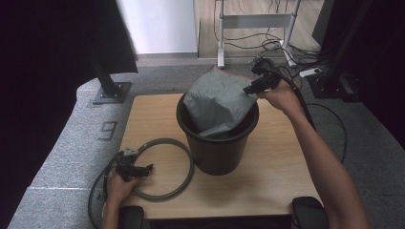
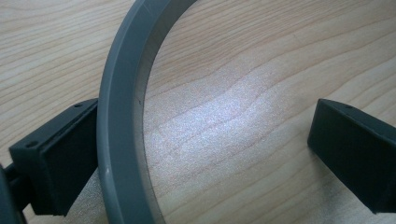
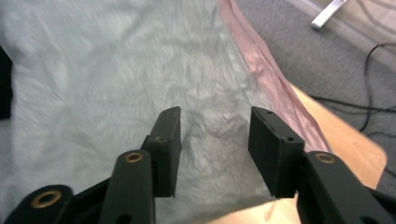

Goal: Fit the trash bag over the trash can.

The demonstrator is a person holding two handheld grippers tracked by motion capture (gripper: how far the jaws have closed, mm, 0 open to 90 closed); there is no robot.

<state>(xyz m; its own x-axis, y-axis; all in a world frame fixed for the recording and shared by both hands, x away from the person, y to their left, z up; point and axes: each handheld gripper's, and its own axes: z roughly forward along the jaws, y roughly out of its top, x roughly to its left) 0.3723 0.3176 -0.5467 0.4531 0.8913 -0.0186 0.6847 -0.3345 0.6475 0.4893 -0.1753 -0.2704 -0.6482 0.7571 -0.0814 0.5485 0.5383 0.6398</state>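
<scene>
1. Straddling the grey ring [image 2: 122, 121], the left gripper [image 1: 135, 170] had its jaws spread wide; one jaw sat against the ring's outer edge, the other stood well apart inside the loop
2. The ring lay flat on the wooden surface [image 1: 267, 176], just beside the black bin [image 1: 217, 150], at the person's near left
3. The right gripper [image 3: 215, 140] held its jaws parted, with nothing pinched between them, close over the grey bag [image 3: 116, 70]
4. In the high view that gripper [image 1: 258, 85] was at the bag's [image 1: 217, 102] upper right edge, above the bin's rim
5. The bag stood bunched up inside the bin, rising above its rim
6. The bin stood near the middle of the surface
</scene>
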